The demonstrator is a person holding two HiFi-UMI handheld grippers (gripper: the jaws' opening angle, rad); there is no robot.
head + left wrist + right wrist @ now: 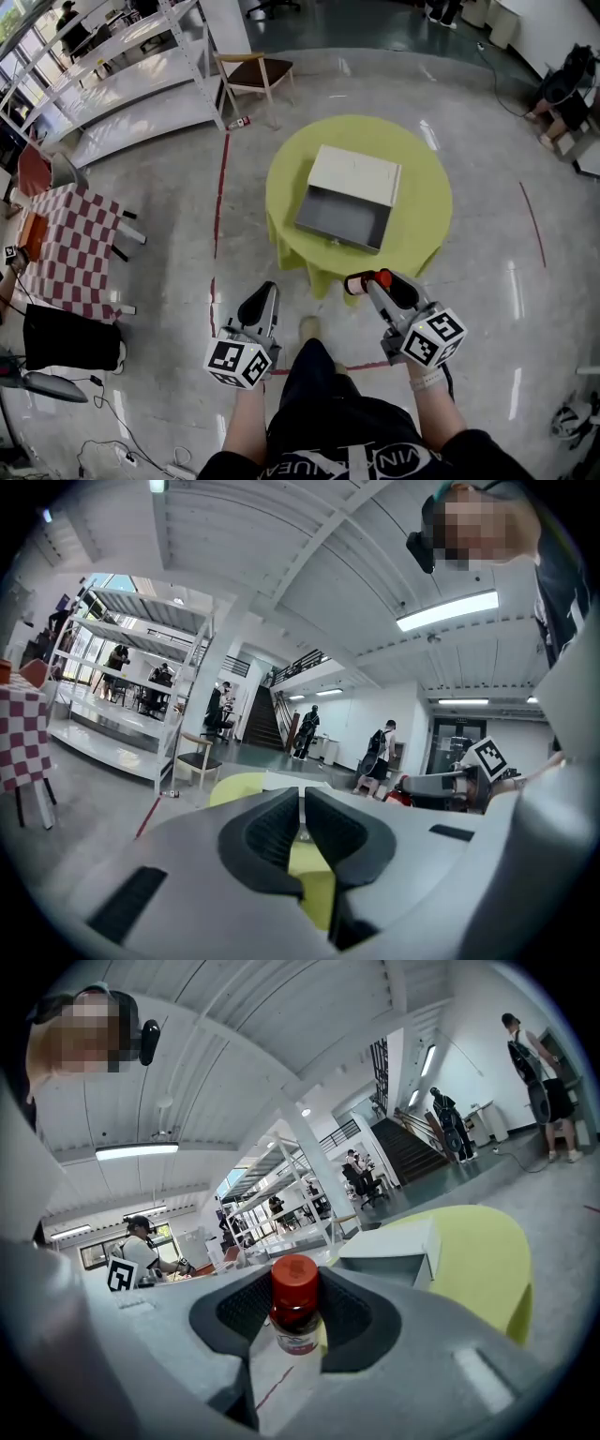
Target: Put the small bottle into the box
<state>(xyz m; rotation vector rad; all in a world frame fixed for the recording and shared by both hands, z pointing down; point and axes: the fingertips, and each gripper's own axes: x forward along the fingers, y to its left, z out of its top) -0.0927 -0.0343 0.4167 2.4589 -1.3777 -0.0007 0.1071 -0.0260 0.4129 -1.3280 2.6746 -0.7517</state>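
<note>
My right gripper point(373, 284) pinches the small bottle point(294, 1312), short of the bench's point(424, 202) near edge. Box point(349, 198) lies open mid-bench, a margin of cloth on every side. My left gripper point(263, 298): pressed together, over the floor point(178, 281).

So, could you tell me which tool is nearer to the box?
Right. The right tool, holding the bottle, is by the table edge in front of the box; the left tool is farther back, to the box's left.

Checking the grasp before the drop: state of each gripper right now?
Left gripper: closed, nothing between the jaws.
Right gripper: closed on the small bottle.
</note>
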